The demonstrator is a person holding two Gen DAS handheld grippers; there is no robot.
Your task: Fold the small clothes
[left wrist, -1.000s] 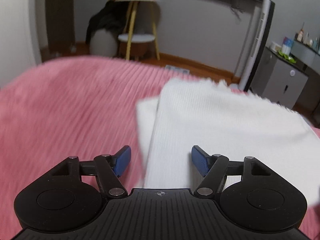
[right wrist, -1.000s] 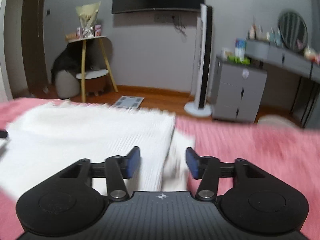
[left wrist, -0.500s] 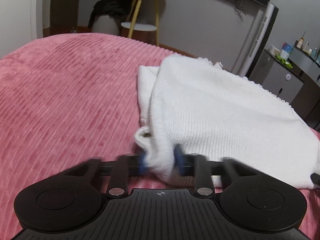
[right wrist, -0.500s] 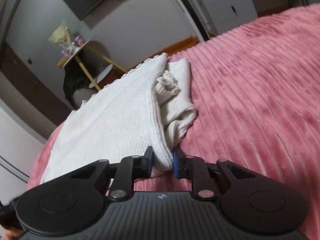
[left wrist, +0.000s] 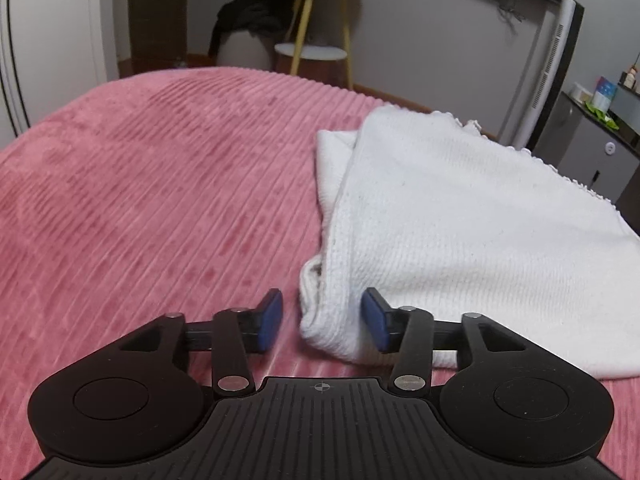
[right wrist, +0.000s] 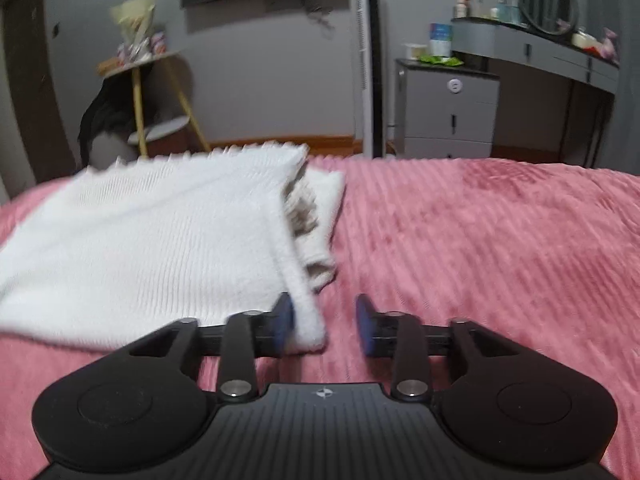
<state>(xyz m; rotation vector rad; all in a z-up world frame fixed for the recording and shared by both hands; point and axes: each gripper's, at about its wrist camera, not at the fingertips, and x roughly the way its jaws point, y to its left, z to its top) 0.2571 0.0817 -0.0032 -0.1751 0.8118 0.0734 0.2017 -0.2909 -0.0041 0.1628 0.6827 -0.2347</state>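
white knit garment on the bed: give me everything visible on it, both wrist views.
The white knit garment is ribbed, soft-looking fabric, folded into a rough rectangle, lying flat on the pink ribbed bedspread. Its far edge is scalloped. A narrower folded layer, perhaps a sleeve, pokes out from under each side edge, bunched on the right-wrist side. The open left gripper straddles one near corner; the open right gripper straddles the other, its left pad against the cloth. Neither clamps it.
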